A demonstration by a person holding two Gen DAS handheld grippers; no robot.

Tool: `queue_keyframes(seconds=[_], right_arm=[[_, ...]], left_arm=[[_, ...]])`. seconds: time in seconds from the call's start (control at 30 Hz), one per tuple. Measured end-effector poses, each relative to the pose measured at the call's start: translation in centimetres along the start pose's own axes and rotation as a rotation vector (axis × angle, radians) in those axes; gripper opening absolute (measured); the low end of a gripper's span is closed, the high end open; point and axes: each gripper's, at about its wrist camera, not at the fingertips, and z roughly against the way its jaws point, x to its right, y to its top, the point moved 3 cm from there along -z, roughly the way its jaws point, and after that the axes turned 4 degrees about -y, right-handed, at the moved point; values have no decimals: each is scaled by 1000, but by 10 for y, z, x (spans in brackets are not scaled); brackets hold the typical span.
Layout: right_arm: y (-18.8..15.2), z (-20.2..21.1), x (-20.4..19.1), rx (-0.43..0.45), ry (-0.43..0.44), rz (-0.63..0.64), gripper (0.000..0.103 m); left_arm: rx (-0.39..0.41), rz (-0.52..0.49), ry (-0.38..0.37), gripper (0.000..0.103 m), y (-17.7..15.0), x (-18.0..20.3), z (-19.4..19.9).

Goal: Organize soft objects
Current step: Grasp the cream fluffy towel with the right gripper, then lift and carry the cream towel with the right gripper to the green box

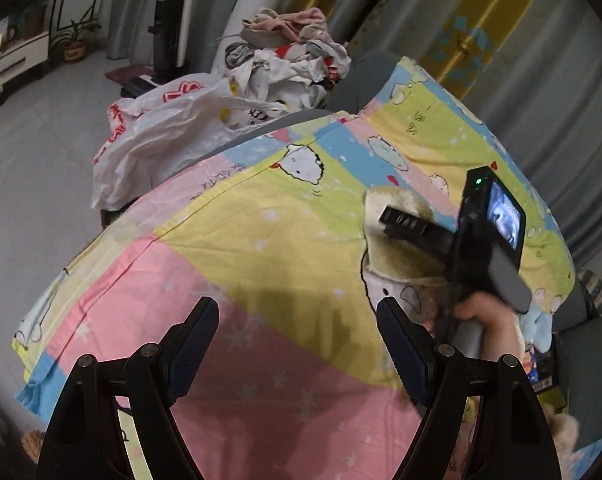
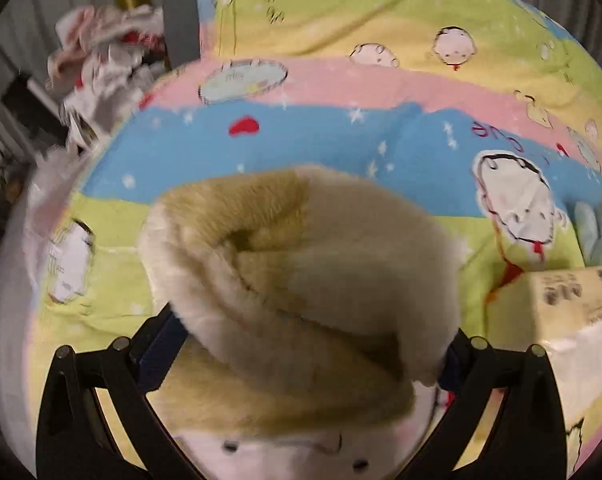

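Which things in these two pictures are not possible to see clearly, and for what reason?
- Right gripper fingers, right wrist view: the fluffy beige plush covers them, so the contact is hidden.
- Clothes pile, right wrist view: blurred.
- Cardboard box, right wrist view: its print is too blurred to read.
- Light blue soft item, left wrist view: mostly behind the person's hand.

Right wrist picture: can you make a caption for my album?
Right tool carrying a folded, fluffy cream-and-tan plush cloth above a pastel cartoon-print bedsheet.
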Motion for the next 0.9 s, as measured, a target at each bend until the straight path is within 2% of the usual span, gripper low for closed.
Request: queue_keyframes(seconds=[0.03, 0.07, 0.1, 0.17, 0.23, 0.27, 0.33, 0.4, 0.57, 0.63, 0.73, 0.8, 0.9], right_arm=[[-2, 2, -2, 29, 1, 25, 95], [-4, 5, -5, 48, 18, 44, 84], [-6, 9, -6, 55, 38, 53, 78], [-8, 21, -6, 57, 85, 72, 48], [-10, 31, -3, 26, 146, 78, 32], [-12, 34, -1, -4, 203, 73, 29], [-21, 44, 1, -80, 351, 64, 29], [-32, 56, 1, -133, 437, 76, 29], [-57, 95, 9, -209, 539, 128, 31], [-70, 100, 17, -259, 544, 127, 34], [-86, 99, 34, -303, 485, 128, 38], [-96, 100, 46, -315, 453, 119, 49], [-98, 108, 66, -275, 439, 73, 69]], left_arm=[[-2, 5, 5, 82, 0, -1, 0], [-4, 6, 5, 82, 0, -1, -1], [-8, 6, 1, 82, 0, 0, -1], [-14, 1, -16, 82, -1, 2, -1], [-25, -8, -27, 82, -1, 5, -3], [-33, -16, -30, 82, -2, 7, -4], [-33, -32, -34, 82, -4, 11, -4], [-36, -44, -52, 82, -5, 16, -5], [-124, -59, -157, 82, -16, 28, -12], [-142, -61, -165, 82, -17, 30, -14], [-134, -55, -172, 82, -17, 29, -10], [-163, -69, -190, 82, -19, 31, -13], [-203, -94, -210, 82, -28, 40, -16]])
